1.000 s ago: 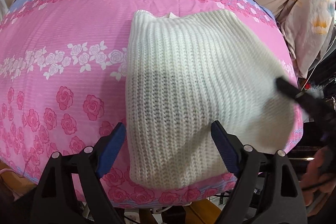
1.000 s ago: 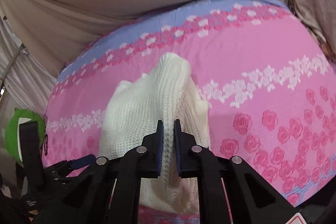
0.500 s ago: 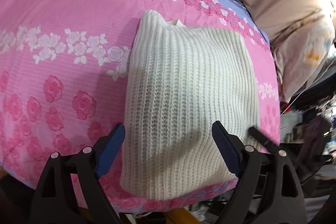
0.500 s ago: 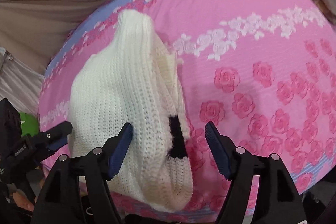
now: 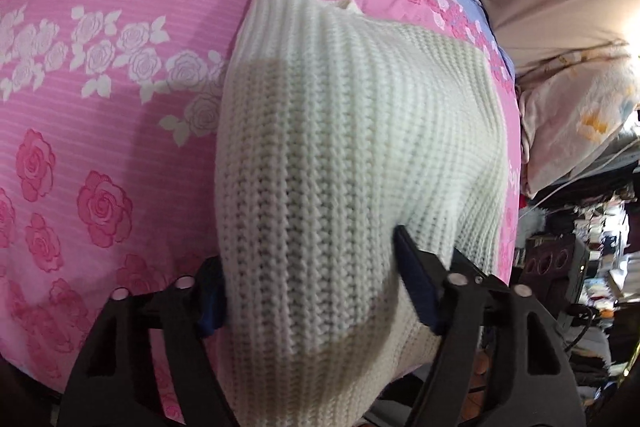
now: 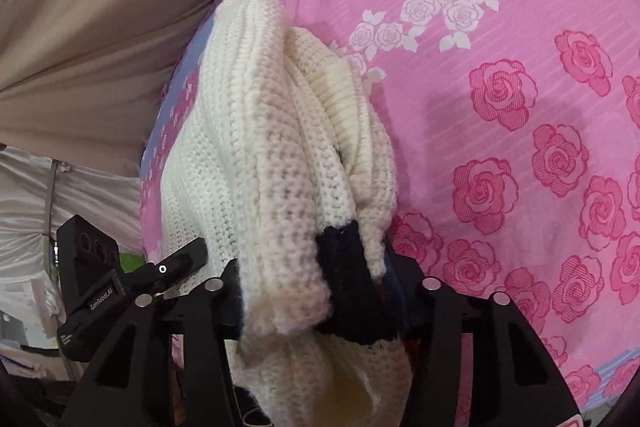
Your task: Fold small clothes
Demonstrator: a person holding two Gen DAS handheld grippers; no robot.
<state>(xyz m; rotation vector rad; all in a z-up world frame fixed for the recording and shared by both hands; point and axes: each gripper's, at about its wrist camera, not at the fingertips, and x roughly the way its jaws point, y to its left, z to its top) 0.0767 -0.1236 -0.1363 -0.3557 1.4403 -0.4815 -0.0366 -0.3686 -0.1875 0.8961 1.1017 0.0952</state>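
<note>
Cream chunky-knit sweater [image 5: 352, 163], folded on the pink rose-print bedsheet [image 5: 100, 27], now sits between the spread fingers of both the left claw [image 5: 308, 279] and right claw [image 6: 316, 279], which have closed in from either end, seemingly for another fold.

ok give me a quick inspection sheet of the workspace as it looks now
surface: pink rose-print bedspread with a blue border strip.
job's things: white knit sweater, folded and bunched; a dark cuff shows at its near end.
clutter: nothing seen on the bedspread.
grippers: left gripper open, fingers either side of the sweater's near edge; right gripper open around the near end with the cuff.
cables: a thin white cord off the bed's edge.
surroundings: beige sheet behind, patterned pillow, crowded shelves.
</note>
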